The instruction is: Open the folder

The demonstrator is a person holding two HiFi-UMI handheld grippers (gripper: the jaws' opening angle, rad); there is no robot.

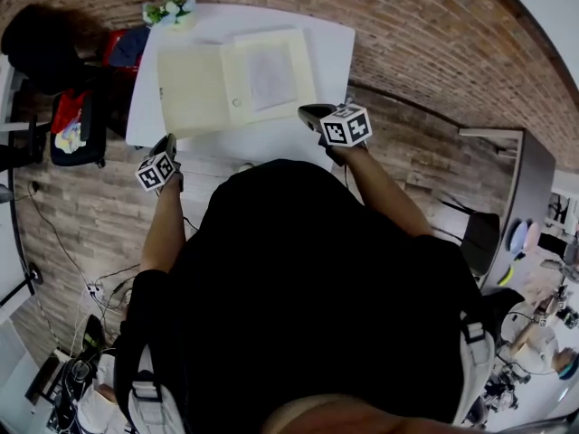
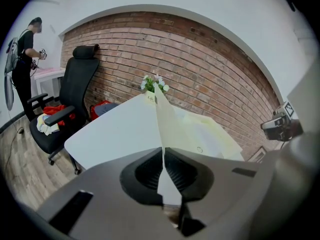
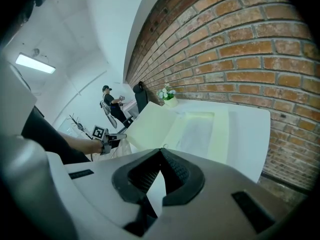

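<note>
A pale yellow folder (image 1: 271,75) lies open on the white table (image 1: 335,52), with a sheet in its right half. Its left cover (image 1: 190,93) is spread out to the left. My left gripper (image 1: 168,143) is at the table's near left edge, shut on that cover's near corner. In the left gripper view the cover (image 2: 165,119) runs edge-on out of the shut left gripper (image 2: 163,151). My right gripper (image 1: 309,113) hovers by the folder's near right corner. In the right gripper view the right gripper (image 3: 161,150) is shut, with nothing seen between its tips, and the open folder (image 3: 200,129) lies ahead.
A small pot of flowers (image 1: 168,10) stands at the table's far left corner. A black office chair (image 2: 70,94) with red and white things on it and a red bag (image 1: 118,43) are left of the table. A person (image 2: 22,49) stands far left. A brick wall (image 2: 210,59) runs behind the table.
</note>
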